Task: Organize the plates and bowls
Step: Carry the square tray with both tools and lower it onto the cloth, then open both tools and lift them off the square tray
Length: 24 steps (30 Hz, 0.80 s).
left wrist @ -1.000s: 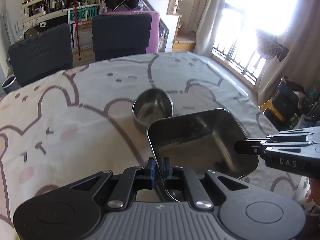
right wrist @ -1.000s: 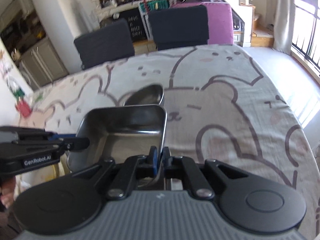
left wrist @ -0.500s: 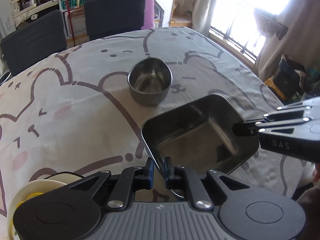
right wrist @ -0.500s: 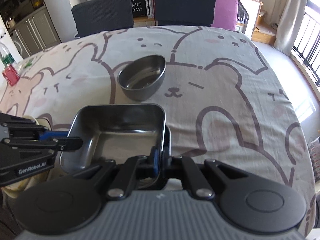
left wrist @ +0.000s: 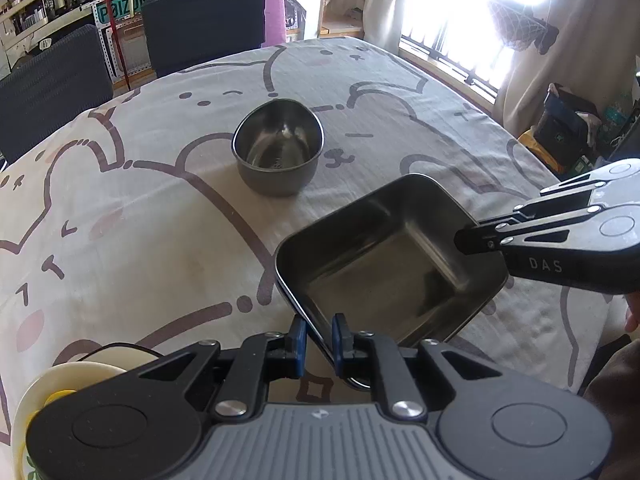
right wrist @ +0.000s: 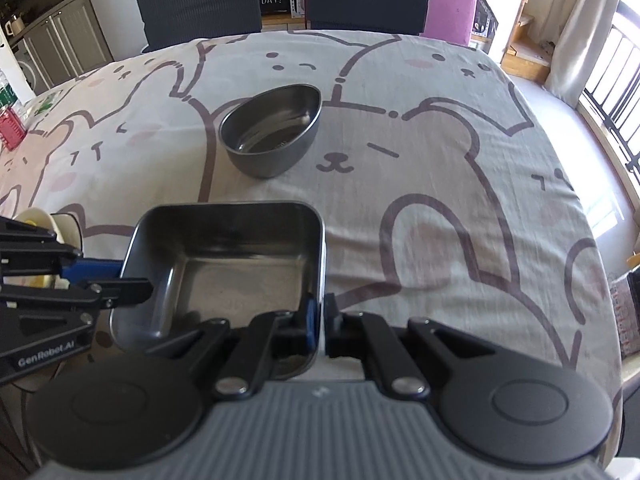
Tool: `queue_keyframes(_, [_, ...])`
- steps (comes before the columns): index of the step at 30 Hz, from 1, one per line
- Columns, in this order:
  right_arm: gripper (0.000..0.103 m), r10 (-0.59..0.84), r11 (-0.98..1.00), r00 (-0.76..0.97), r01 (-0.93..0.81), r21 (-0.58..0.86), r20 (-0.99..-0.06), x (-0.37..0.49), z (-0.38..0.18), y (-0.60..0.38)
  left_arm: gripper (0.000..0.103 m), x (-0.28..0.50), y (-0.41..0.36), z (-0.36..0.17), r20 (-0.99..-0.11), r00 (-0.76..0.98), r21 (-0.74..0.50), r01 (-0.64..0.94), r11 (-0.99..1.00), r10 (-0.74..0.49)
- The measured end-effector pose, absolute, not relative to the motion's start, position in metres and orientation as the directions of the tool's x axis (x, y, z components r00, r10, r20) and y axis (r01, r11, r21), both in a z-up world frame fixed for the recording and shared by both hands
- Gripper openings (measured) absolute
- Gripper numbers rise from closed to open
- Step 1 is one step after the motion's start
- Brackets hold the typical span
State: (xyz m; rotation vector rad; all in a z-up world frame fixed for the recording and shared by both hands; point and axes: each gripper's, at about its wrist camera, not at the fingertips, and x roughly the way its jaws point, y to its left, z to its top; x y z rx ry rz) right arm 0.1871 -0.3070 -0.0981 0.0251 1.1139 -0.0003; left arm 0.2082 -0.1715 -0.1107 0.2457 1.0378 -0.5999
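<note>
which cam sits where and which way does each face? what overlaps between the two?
Left wrist: sits on left gripper, faces down-forward over the square metal tray; its jaws, just opening, straddle the rim; right gripper enters from the right.
Right wrist: sits on right gripper, same tilt, shut on the tray's rim; left gripper enters from the left.
Shared: tray, oval metal bowl, bear tablecloth, dark chairs.
</note>
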Motion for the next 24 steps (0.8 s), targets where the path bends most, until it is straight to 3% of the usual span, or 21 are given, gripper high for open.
queue_keyframes(15, [0.017,0.008,1.0,0.396,0.016,0.015,-0.918,0.195,-0.114,-0.312,0.02,0.209,-0.177,-0.119,-0.875,0.366,-0.043,0.594,0.803,-0.317])
queue_keyframes(24, [0.021,0.073,0.992,0.377,0.065,0.105,-0.923,0.203,-0.123,-0.329,0.02,0.214,-0.176,-0.124,-0.881,0.339,-0.073,0.592,0.802,-0.33])
